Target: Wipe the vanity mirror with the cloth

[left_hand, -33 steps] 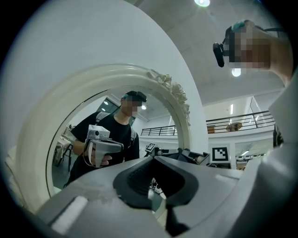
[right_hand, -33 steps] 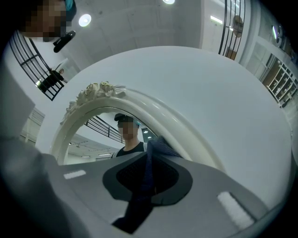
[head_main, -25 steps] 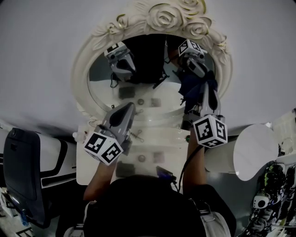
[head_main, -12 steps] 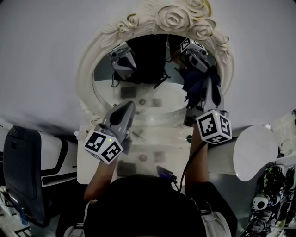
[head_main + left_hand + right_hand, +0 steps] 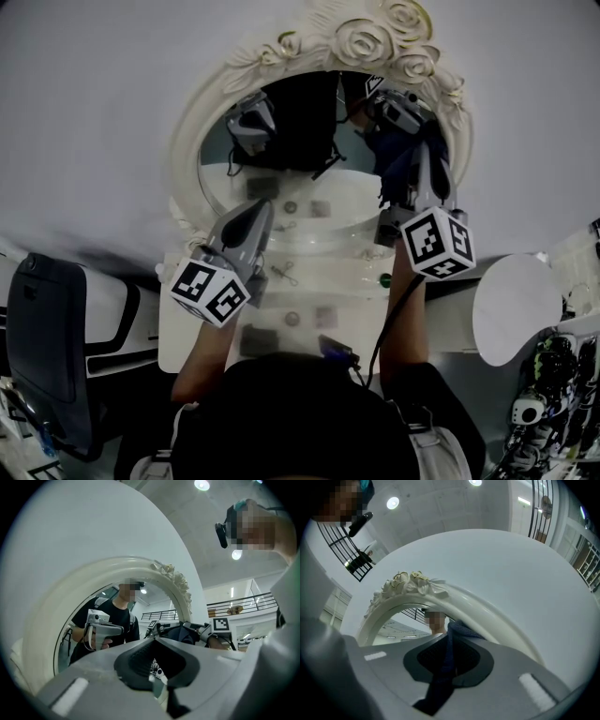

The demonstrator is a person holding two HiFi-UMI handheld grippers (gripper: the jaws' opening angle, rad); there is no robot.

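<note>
White wall (image 5: 94, 112) backs mirror (image 5: 281, 187): right gripper (image 5: 419, 155) clamped on dark cloth (image 5: 396, 164) against the glass, left gripper (image 5: 260, 212) closed, empty.

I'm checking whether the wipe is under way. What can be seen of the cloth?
The cloth is dark blue, soft-looking fabric. It is pinched between the jaws of the right gripper. One bunched end bulges past the tips and a strip trails back below them. It sits at the upper right of the vanity mirror, close to the cream rose-carved frame, and seems pressed on the glass. Nothing else touches it.
</note>
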